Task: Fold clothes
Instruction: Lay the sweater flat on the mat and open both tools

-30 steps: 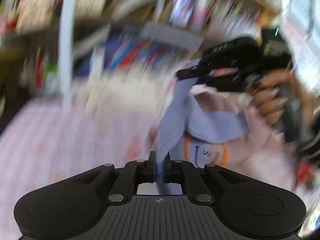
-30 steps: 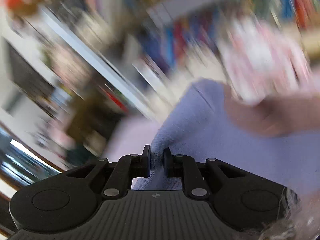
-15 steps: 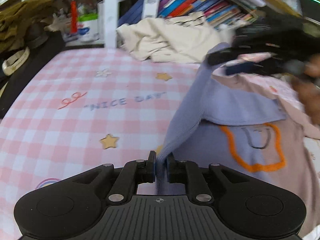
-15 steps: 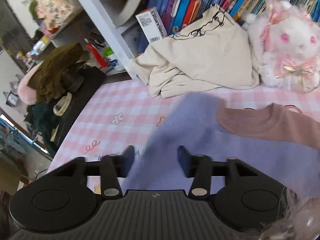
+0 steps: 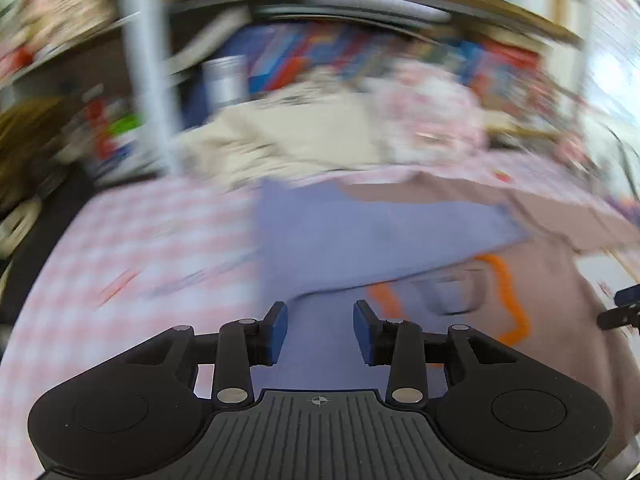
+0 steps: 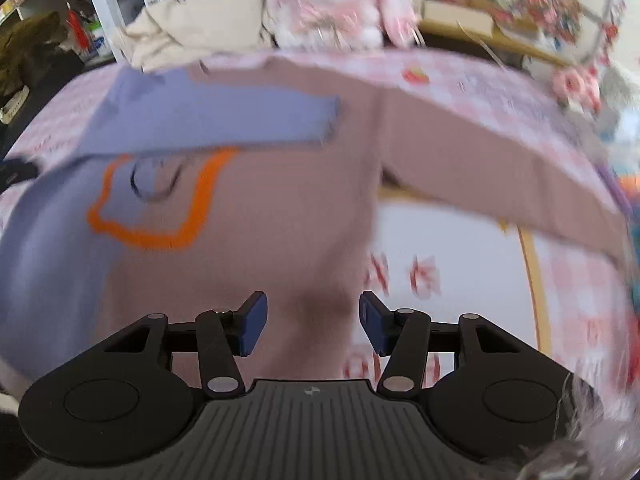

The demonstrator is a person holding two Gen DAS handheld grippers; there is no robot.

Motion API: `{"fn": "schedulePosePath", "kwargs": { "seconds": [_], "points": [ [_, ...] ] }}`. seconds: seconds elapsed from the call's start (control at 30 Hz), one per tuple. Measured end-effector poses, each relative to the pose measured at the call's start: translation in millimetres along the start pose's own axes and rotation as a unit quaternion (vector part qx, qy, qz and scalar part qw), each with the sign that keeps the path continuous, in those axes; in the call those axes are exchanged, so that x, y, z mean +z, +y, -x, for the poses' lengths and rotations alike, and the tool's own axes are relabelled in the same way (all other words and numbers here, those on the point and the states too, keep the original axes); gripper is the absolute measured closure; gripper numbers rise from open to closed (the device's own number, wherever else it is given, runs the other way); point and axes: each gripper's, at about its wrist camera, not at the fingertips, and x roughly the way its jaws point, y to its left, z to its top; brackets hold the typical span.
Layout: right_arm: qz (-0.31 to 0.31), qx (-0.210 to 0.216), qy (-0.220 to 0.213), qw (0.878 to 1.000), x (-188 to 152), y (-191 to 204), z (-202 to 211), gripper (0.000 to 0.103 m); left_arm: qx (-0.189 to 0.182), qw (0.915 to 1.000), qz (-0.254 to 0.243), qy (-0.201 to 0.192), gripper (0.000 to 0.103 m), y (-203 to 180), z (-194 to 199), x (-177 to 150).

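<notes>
In the left wrist view, your left hand-held gripper (image 5: 319, 330) is hanging over the purple half of the sweater (image 5: 360, 236). Its jaws are opening, and the purple cloth is lying below the gap, not pinched by the blue pads (image 5: 276, 332). The purple sleeve (image 5: 384, 232) is lying folded across the body, running from the middle of the frame toward the right. The picture is blurry, so small things are hard to make out.

In the right wrist view, your right hand-held gripper (image 6: 311, 328) is standing partly open and holding nothing. The pink half of the sweater is lying right under it, filling the middle of the frame. The pink sleeve (image 6: 500, 152) is sticking out flat, with its long line running from the upper middle down to the right edge. It is lying up and to the right of this hand-held gripper, on the checked pink cloth (image 6: 560, 280).

I think the pink sleeve is the next part to fold. Your right hand is much nearer to it than your left.
</notes>
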Motion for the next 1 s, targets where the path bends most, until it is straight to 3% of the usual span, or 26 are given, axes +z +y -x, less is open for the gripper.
{"fn": "schedulePosePath", "kwargs": {
  "seconds": [0.13, 0.27, 0.47, 0.57, 0.7, 0.83, 1.0],
  "points": [
    [0.0, -0.002, 0.014, 1.0, -17, -2, -2, 0.067, -0.036, 0.9951, -0.091, -0.002, 0.066, -67, -35, 20],
    [0.048, 0.022, -0.007, 0.999, -18, 7, 2, 0.092, -0.06, 0.9878, -0.144, 0.001, 0.066, -114, -68, 39],
    [0.012, -0.016, -0.036, 0.999, -3, -13, -3, 0.094, -0.069, 0.9777, -0.198, 0.01, 0.066, -168, -105, 62],
    [0.014, 0.034, -0.023, 0.999, -19, -16, 2, 0.094, -0.055, 0.9758, -0.211, 0.012, 0.066, -187, -120, 65],
    [0.049, 0.043, -0.032, 0.997, -32, -13, 5, 0.094, -0.051, 0.9763, -0.209, 0.021, 0.067, -203, -133, 64],
    [0.054, 0.058, -0.035, 0.996, -35, -18, 5, 0.093, -0.049, 0.9699, -0.237, 0.023, 0.067, -222, -136, 56],
    [0.059, 0.076, -0.038, 0.995, -38, -24, 5, 0.093, 0.021, 0.9656, -0.259, 0.015, 0.066, -237, -146, 52]
  ]
}}
